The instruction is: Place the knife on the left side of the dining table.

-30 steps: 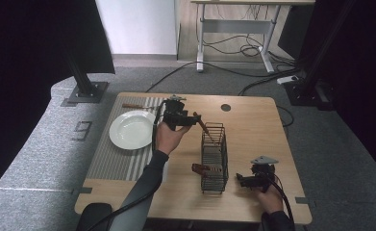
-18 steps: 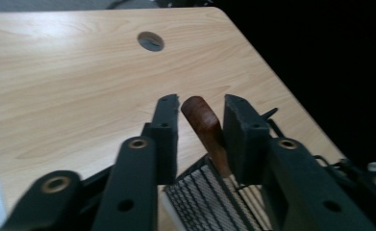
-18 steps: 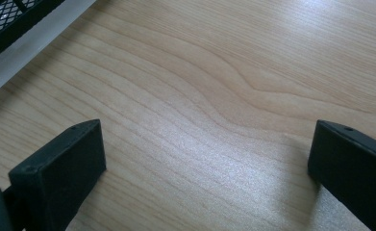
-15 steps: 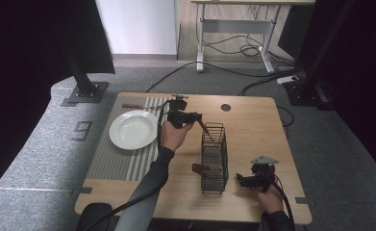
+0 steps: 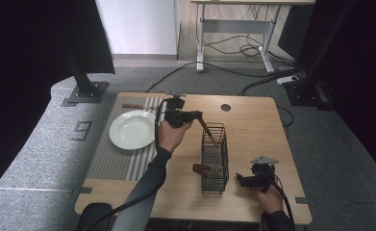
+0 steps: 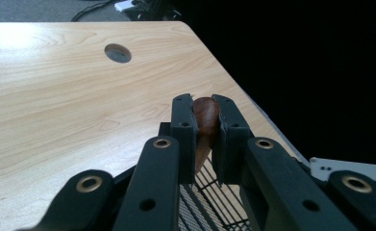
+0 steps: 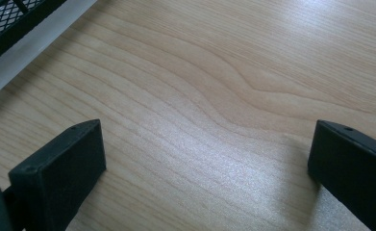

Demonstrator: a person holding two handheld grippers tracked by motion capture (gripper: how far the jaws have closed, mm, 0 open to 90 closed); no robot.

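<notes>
High view: wooden utensil handle gripped at the wire basket.
Left gripper fingers have just closed on the wooden utensil, slanting into the basket's far end; next, I judge, lift it out. Right gripper fingers stand apart beside the basket on the counter.

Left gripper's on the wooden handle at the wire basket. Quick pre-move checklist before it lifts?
1. Left gripper shut on the wooden handle: ok; its jaws have just been closing, handle between the pads.
2. Handle's lower end inside the wire basket: ok, it slants down into the far end.
3. What the handle's hidden end is: cannot tell.
4. Basket held steady: not ok; right gripper is open, beside the basket, apart from it.
5. Second handle poking out of the basket's side, could snag: cannot tell.
6. Plate free for a set-down: ok.
</notes>
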